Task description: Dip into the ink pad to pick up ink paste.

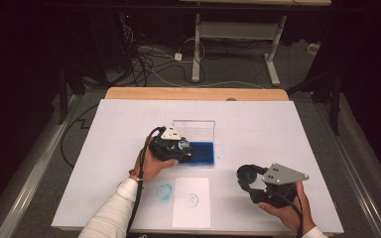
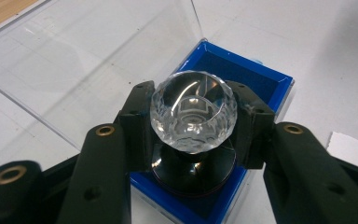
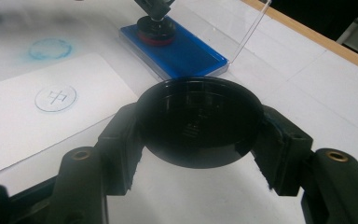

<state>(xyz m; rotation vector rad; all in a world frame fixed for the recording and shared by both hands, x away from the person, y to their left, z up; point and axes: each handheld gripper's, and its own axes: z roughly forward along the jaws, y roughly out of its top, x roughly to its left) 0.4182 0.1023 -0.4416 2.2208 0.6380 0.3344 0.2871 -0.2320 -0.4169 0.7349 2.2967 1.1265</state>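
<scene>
A stamp with a faceted clear knob (image 2: 193, 112) and a round black base (image 2: 193, 172) stands on the blue ink pad (image 2: 242, 74). My left gripper (image 2: 193, 119) is shut on the knob, one pad on each side. From above, that left gripper (image 1: 181, 148) sits over the left end of the ink pad (image 1: 203, 152). My right gripper (image 3: 198, 135) is shut on a round black cap (image 3: 198, 121), held above the table at the front right (image 1: 246, 174). The stamp (image 3: 156, 28) shows far off in the right gripper view.
The ink pad's clear lid (image 1: 193, 130) stands upright behind it. A white card (image 1: 192, 202) with a faint round stamp mark (image 3: 56, 98) lies near the front edge, and a blue ring smudge (image 1: 164, 191) is left of it. White sheet (image 1: 278, 124) covers the wooden table.
</scene>
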